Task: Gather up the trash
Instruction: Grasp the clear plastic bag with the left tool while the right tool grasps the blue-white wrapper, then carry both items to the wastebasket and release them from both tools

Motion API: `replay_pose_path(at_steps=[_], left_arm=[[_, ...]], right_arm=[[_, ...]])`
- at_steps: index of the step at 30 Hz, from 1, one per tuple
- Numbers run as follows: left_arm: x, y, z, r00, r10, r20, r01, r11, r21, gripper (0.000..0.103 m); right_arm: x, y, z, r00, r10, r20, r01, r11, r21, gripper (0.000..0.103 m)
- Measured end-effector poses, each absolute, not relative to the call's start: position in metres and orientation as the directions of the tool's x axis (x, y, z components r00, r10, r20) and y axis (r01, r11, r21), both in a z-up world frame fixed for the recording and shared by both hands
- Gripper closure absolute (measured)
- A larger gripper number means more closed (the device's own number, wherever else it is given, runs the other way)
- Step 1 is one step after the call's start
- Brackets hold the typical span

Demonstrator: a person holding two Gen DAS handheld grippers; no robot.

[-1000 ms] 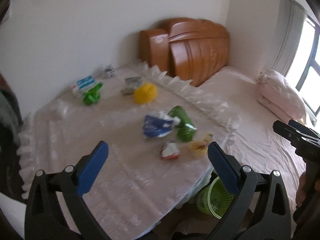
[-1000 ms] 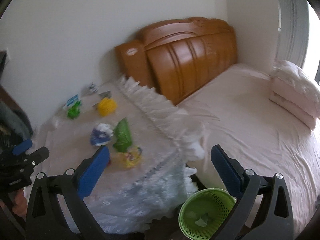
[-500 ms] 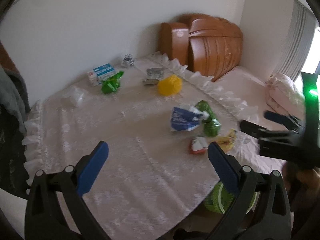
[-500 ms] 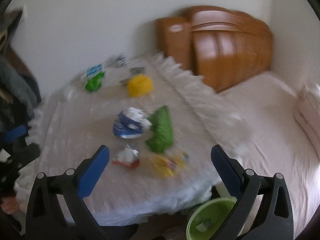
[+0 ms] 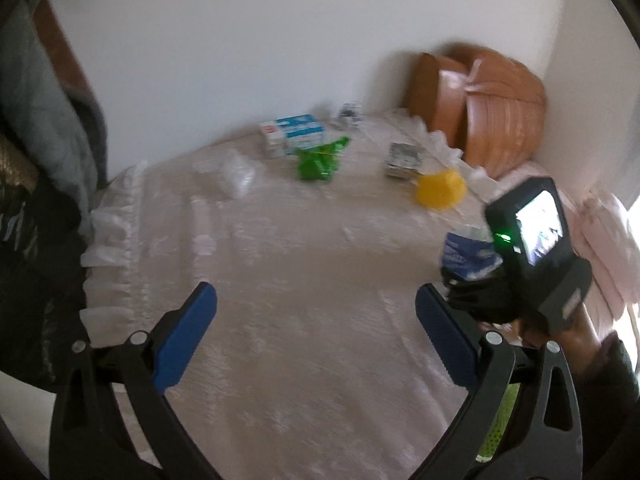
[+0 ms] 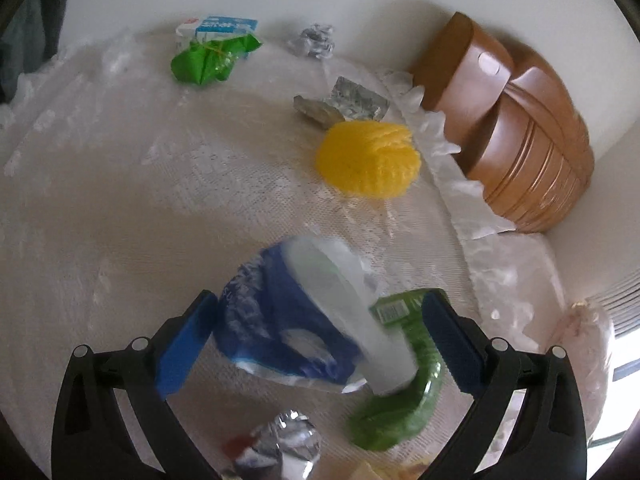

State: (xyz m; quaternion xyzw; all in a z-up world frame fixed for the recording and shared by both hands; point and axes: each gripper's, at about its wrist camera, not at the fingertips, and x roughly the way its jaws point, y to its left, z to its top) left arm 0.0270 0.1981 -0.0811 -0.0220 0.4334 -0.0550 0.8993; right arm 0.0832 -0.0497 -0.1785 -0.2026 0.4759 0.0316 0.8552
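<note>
**Right-wrist view: gripper astride the blue-and-white wrapper**

Right-wrist camera looks down on a table draped in a white lace cloth (image 6: 120, 208). The right gripper (image 6: 320, 340) has its blue-padded jaws set wide and just starting to close, with a crumpled blue-and-white plastic wrapper (image 6: 280, 320) lying between them on the cloth. Whether the pads touch it yet cannot be told; the frame is blurred there. Just beside the wrapper, against the right pad, lies a crumpled dark-green plastic packet (image 6: 404, 392). Nearer the camera sits a silver-and-red foil wrapper (image 6: 280, 448). Beyond are a yellow ribbed foam net (image 6: 370, 160), a grey foil scrap (image 6: 344, 104), a bright-green tied bag (image 6: 212, 60) touching a blue-and-white carton (image 6: 218, 28), and a small crumpled silvery wad (image 6: 314, 42). An orange-brown wooden headboard (image 6: 520, 140) stands past the table edge.

From the left-wrist camera, the left gripper (image 5: 316, 336) hangs over a bare part of the cloth with its jaws spread and nothing between them. To its right a hand (image 5: 560, 332) carries the other gripper's black body with a lit screen.
</note>
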Motion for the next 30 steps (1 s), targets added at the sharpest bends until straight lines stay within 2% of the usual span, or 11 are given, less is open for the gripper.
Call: replay_pose_path(at_steps=[1, 2, 4, 6, 8, 11, 15, 20, 23, 27, 30], left_arm=[[0.032, 0.203, -0.083, 0.615, -0.113, -0.781, 0.066, 0.994, -0.092, 0.008], [0.04, 0.208, -0.085, 0.611, -0.108, -0.784, 0.05, 0.994, -0.097, 0.008], [0.053, 0.216, -0.089, 0.609, -0.093, -0.788, 0.026, 0.995, -0.097, 0.008], [0.073, 0.223, -0.095, 0.613, -0.064, -0.787, 0.001, 0.997, -0.08, 0.008], [0.093, 0.229, -0.102, 0.618, -0.038, -0.785, -0.016, 0.998, -0.061, 0.008], [0.134, 0.236, -0.115, 0.615, 0.0, -0.788, -0.051, 0.998, -0.04, 0.008], [0.2, 0.247, -0.142, 0.585, 0.017, -0.811, -0.087, 0.995, -0.042, 0.008], [0.256, 0.245, -0.179, 0.521, 0.01, -0.853, -0.088, 0.995, -0.042, 0.017], [0.278, 0.241, -0.202, 0.471, 0.009, -0.882, -0.07, 0.997, -0.027, 0.029], [0.283, 0.243, -0.207, 0.476, 0.035, -0.879, -0.079, 0.997, -0.003, 0.06], [0.281, 0.249, -0.203, 0.481, -0.001, -0.877, -0.079, 0.996, -0.044, 0.072]], right_arm=[[0.086, -0.051, -0.18, 0.527, -0.116, -0.842, -0.255, 0.923, -0.287, 0.019], [0.089, -0.05, -0.181, 0.515, -0.097, -0.852, -0.26, 0.929, -0.263, 0.023], [0.093, -0.054, -0.184, 0.46, -0.021, -0.888, -0.262, 0.952, -0.158, 0.043], [0.094, -0.052, -0.187, 0.435, 0.0, -0.9, -0.258, 0.958, -0.125, 0.057], [0.095, -0.053, -0.189, 0.419, 0.022, -0.907, -0.244, 0.966, -0.089, 0.064], [0.095, -0.056, -0.186, 0.398, 0.09, -0.913, -0.222, 0.975, -0.001, 0.082], [0.095, -0.065, -0.171, 0.416, 0.152, -0.897, -0.179, 0.98, 0.083, 0.082], [0.095, -0.082, -0.15, 0.456, 0.233, -0.859, -0.108, 0.972, 0.207, 0.083], [0.095, -0.091, -0.145, 0.461, 0.255, -0.85, -0.085, 0.966, 0.243, 0.084], [0.093, -0.102, -0.143, 0.469, 0.265, -0.843, -0.049, 0.96, 0.274, 0.085], [0.092, -0.107, -0.14, 0.477, 0.28, -0.833, -0.023, 0.951, 0.307, 0.085]])
